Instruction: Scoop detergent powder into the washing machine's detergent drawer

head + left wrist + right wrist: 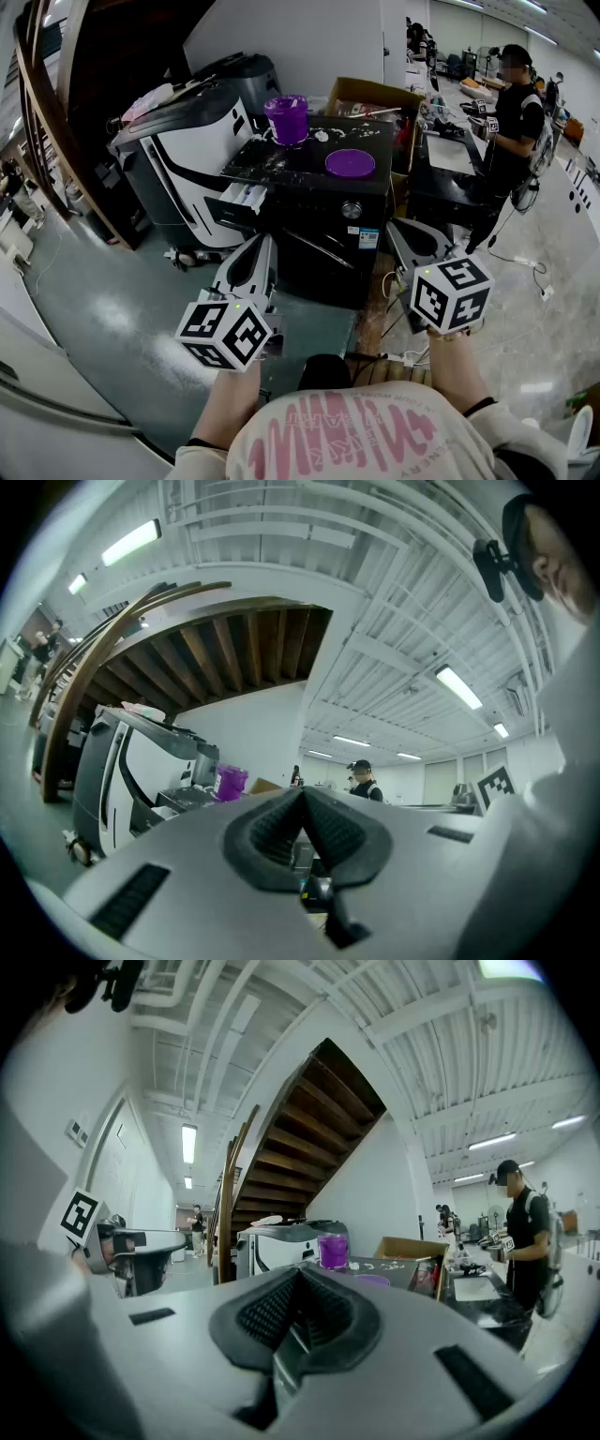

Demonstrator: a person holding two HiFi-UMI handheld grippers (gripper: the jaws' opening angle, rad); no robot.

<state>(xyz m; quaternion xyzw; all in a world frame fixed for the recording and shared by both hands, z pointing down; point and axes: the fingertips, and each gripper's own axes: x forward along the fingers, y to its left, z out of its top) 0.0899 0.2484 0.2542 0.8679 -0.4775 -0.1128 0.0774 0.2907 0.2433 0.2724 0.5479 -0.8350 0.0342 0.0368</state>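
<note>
A black washing machine (323, 220) stands ahead of me, with spilt white powder on its top. On that top sit a purple detergent tub (287, 118) and, to its right, the tub's purple lid (350, 163). At the machine's upper left front, a pale detergent drawer (244, 196) looks pulled out. My left gripper (260, 247) and right gripper (403, 236) are held low in front of the machine, well short of it, both shut and empty. The tub (230, 782) shows far off in the left gripper view. In the right gripper view the tub (332, 1251) and lid (373, 1281) are also distant.
A white-and-black machine (178, 159) stands to the left of the washer. Behind the washer is an open cardboard box (370, 98). A person (514, 122) stands at desks to the right. Cables and a power strip (412, 356) lie on the floor near my feet.
</note>
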